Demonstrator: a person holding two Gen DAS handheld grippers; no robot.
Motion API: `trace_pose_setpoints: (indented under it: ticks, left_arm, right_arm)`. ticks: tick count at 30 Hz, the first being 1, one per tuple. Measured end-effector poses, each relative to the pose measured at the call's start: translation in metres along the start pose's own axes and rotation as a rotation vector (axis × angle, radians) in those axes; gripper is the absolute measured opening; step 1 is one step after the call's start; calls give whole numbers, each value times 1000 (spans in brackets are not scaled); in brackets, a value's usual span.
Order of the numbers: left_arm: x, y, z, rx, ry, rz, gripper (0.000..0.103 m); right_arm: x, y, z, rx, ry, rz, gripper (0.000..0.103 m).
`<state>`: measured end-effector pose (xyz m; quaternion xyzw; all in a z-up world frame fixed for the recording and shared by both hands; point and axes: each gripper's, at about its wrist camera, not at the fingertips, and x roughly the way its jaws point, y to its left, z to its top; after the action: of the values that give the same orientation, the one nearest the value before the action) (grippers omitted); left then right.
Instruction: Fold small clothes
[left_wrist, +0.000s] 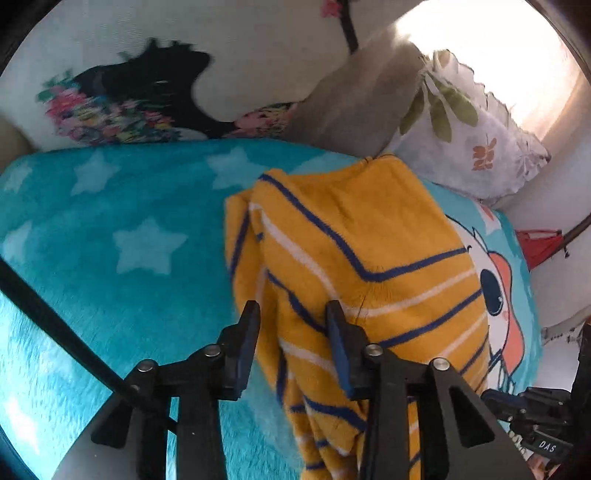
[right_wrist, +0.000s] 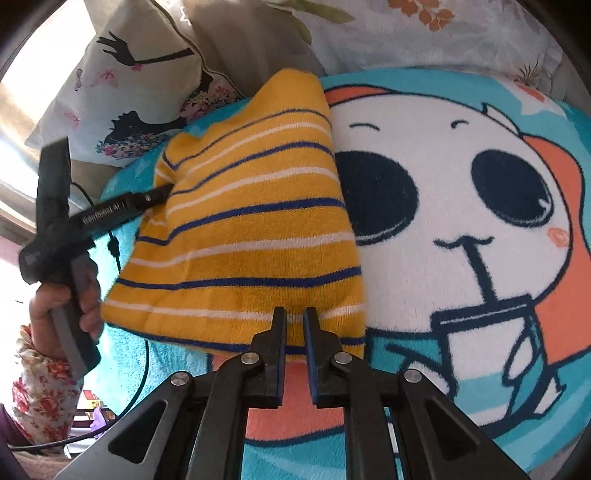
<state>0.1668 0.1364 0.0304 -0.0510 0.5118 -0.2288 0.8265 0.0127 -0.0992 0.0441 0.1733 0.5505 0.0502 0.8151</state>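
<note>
A small yellow garment (left_wrist: 354, 240) with blue and white stripes lies folded on a turquoise blanket (left_wrist: 110, 229). It also shows in the right wrist view (right_wrist: 251, 229). My left gripper (left_wrist: 291, 314) is open, its fingers either side of the garment's left edge fold. In the right wrist view the left gripper (right_wrist: 162, 192) touches the garment's far left side. My right gripper (right_wrist: 294, 317) has its jaws nearly closed with a narrow gap, at the garment's near hem; whether cloth is pinched is unclear.
The blanket (right_wrist: 443, 435) bears a cartoon face (right_wrist: 443, 206) to the garment's right. Patterned cushions (left_wrist: 122, 74) and a floral pillow (left_wrist: 469, 147) line the far edge. A black cable (right_wrist: 144, 369) hangs at the left.
</note>
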Motion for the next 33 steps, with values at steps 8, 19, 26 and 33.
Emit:
trace_pose_setpoints:
  ticks: [8, 19, 26, 33]
  left_arm:
    - [-47, 31, -45, -216, 1, -42, 37]
    - [-56, 7, -97, -232, 28, -156, 37]
    - [-66, -3, -92, -188, -27, -155, 53]
    - [-39, 5, -101, -164, 45, 59, 53]
  right_arm:
    - [-10, 34, 19, -86, -66, 34, 13]
    - [55, 44, 53, -38, -32, 41, 12]
    - [56, 26, 46, 49, -70, 135, 13]
    - [48, 26, 45, 73, -20, 162, 13]
